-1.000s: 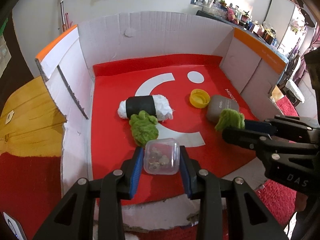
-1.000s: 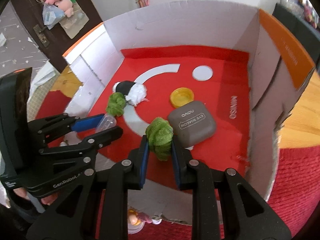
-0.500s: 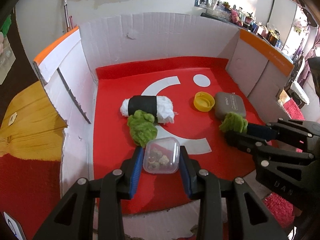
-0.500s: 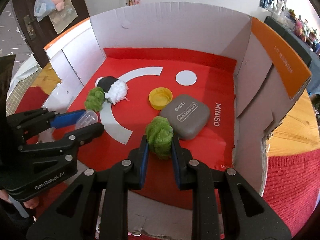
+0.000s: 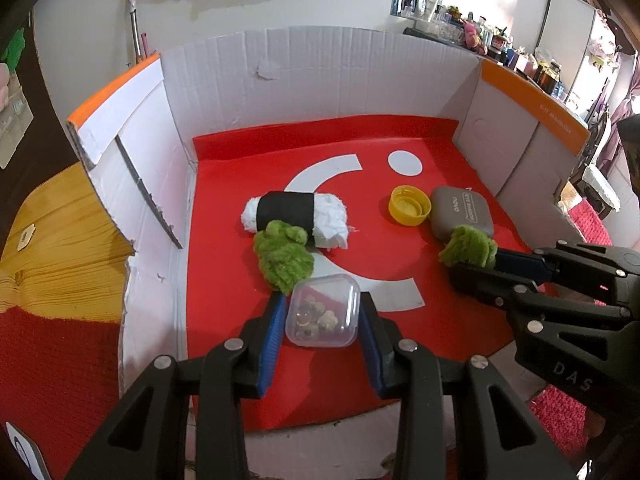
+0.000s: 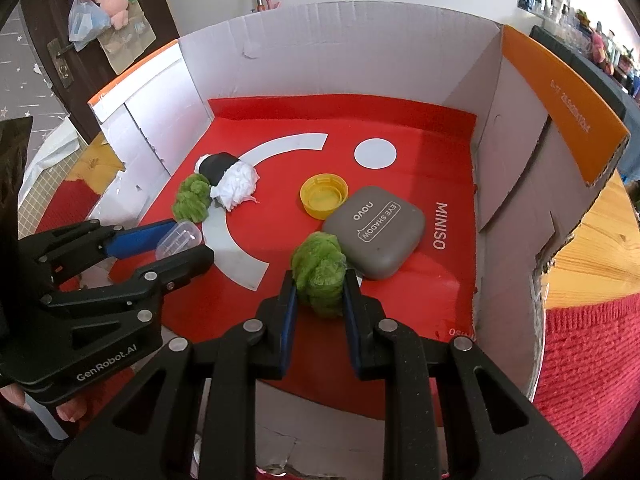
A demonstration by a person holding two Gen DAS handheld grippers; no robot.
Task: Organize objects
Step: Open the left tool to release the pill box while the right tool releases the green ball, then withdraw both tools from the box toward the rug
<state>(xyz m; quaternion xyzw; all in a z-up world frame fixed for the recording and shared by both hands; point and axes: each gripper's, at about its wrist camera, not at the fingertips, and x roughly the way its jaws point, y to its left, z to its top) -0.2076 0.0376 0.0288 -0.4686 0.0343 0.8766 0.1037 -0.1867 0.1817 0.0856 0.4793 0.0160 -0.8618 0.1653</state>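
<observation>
A small clear plastic box (image 5: 322, 311) with little trinkets inside sat clamped between the blue pads of the left gripper (image 5: 322, 320), low over the near part of the red mat (image 5: 400, 128), just beside a loose green fuzzy clump (image 5: 283, 258) that touched a white roll with a black band (image 5: 295, 219). The right gripper (image 6: 319, 294) was clenched on a second green fuzzy ball (image 6: 319, 270), close against a grey eye-shadow case (image 6: 375, 230) with a yellow cap (image 6: 323, 195) just beyond. All of it lay inside the white cardboard box (image 5: 320, 76).
</observation>
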